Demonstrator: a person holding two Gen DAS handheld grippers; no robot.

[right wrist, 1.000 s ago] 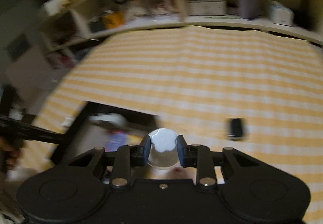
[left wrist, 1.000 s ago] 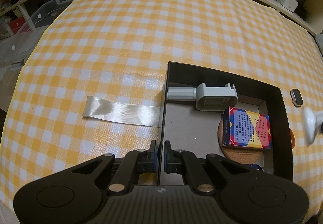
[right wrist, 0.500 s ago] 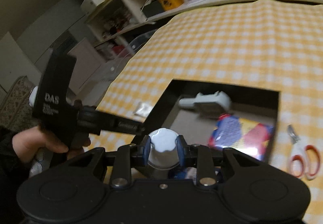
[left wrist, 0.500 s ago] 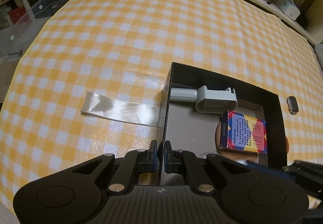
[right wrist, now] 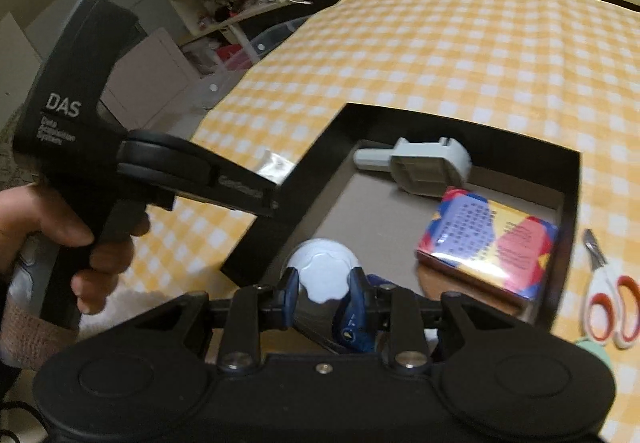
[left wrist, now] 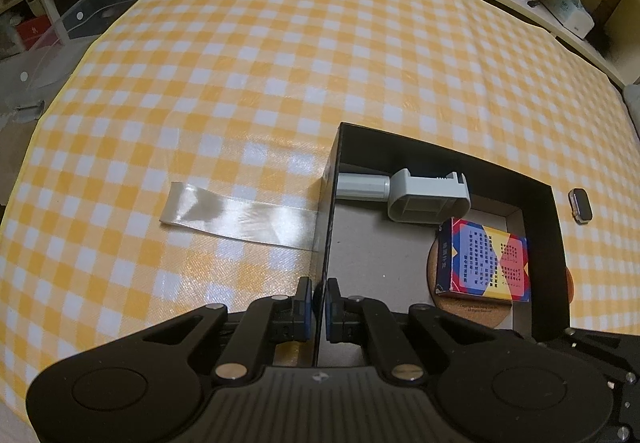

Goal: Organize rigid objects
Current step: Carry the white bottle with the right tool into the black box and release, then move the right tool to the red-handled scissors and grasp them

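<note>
A black open box [left wrist: 440, 155] [right wrist: 520, 141] sits on the yellow checked table. It holds a grey plastic part [left wrist: 424, 195] [right wrist: 424, 167], a colourful card box [left wrist: 484, 263] [right wrist: 488, 243] and a cork coaster [left wrist: 440, 299]. My left gripper [left wrist: 316, 303] is shut on the box's left wall [left wrist: 326, 227]. My right gripper [right wrist: 322, 295] is shut on a silver tin with a white lid [right wrist: 324, 269], held over the box's near left corner. A blue item [right wrist: 356, 323] lies under the right finger.
A clear tape strip [left wrist: 236, 219] runs from the box's left wall across the cloth. A small watch face [left wrist: 580, 205] lies right of the box. Scissors with white and orange handles [right wrist: 608, 295] lie right of the box. Shelves ring the table's far edge.
My right gripper has carried the tin from the right of the box to over its near left corner. The left gripper has stayed clamped on the wall.
</note>
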